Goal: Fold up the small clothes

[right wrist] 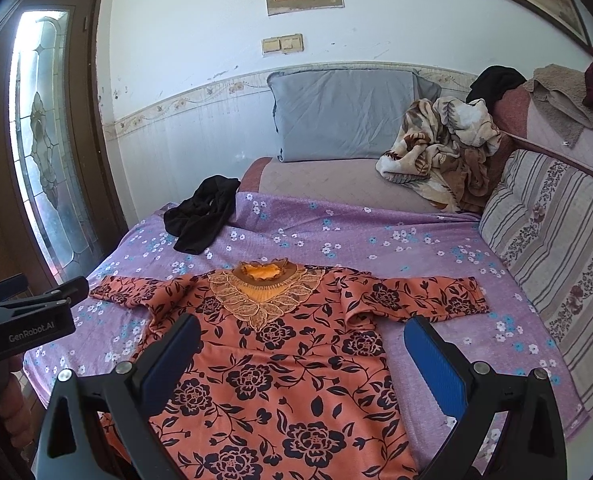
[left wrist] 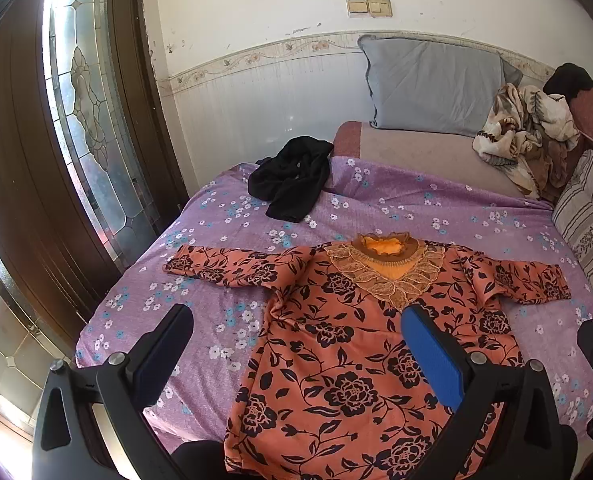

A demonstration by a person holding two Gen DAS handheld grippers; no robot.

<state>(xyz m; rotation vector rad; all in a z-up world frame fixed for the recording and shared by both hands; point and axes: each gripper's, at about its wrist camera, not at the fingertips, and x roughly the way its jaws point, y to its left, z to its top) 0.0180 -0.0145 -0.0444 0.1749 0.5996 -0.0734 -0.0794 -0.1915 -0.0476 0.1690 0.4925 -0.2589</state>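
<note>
**Top laid flat, first fold not yet begun**

The orange floral top lies spread face up on the bed, collar at the far end, hem running off the near edge of both views. Both sleeves stretch straight out: the left sleeve and the right sleeve rest flat on the purple sheet. A black garment sits crumpled at the far left, well apart from the top, and looks like the next piece to fold.

The left tongs hang above the top's left side with jaws spread wide, holding nothing. The right tongs hover over its right half, likewise released and empty. Neither seems to touch the cloth, though the fisheye makes the height hard to judge.

The step in hand, as I read it, is the start of folding: the top is smoothed and ready, no crease made. The next move calls for each pair of tongs to drop to a sleeve or side edge, pinch only the upper layers without catching the sheet, and carry that edge inward across the body. The fabric looks thin and limp, so a shallow grip may slip or bunch; lifting both ends of an edge together should keep the fold straight.
</note>
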